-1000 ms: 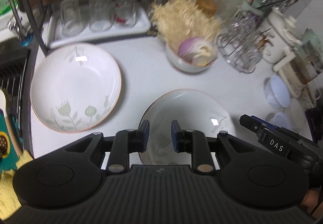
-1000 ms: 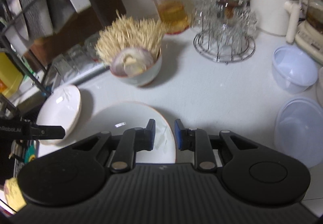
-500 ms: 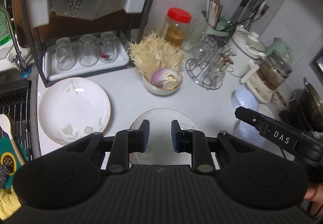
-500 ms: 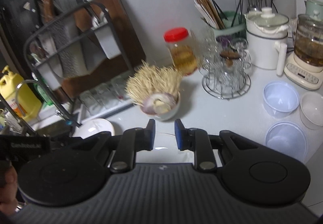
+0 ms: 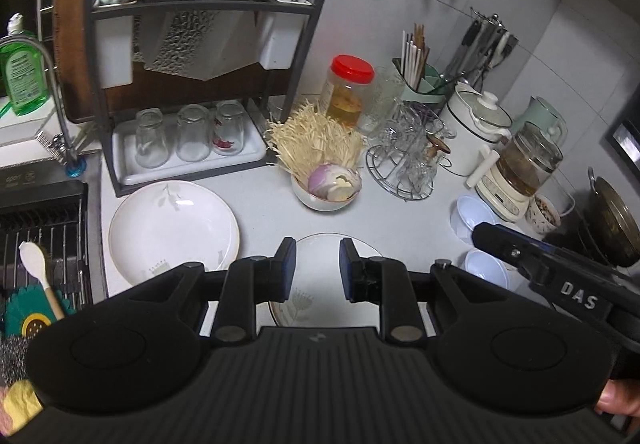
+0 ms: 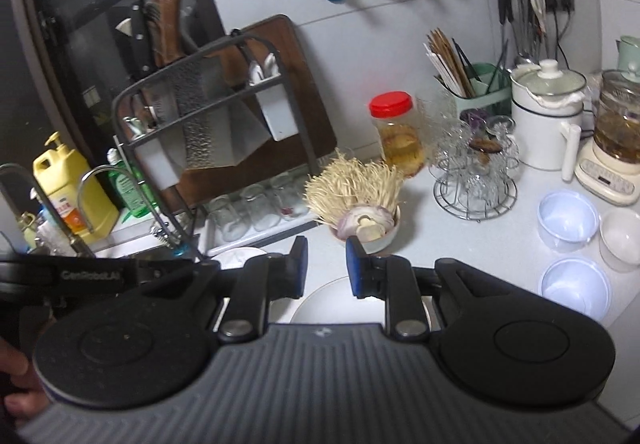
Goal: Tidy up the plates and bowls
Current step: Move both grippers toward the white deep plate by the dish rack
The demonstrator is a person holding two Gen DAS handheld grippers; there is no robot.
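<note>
While both grippers hang over the counter (image 5: 400, 220), nothing is in them.
The left gripper (image 5: 317, 264) and right gripper (image 6: 327, 267) each show a small empty gap. A plate (image 5: 320, 280) lies under them. A second plate (image 5: 172, 228) sits to its left, near the rack (image 5: 200, 4). Three bowls (image 6: 568, 220) wait on the right.

Glossy ceramic plates (image 5: 172, 228), wire metal rack (image 5: 400, 172), wooden board (image 6: 296, 84)
</note>
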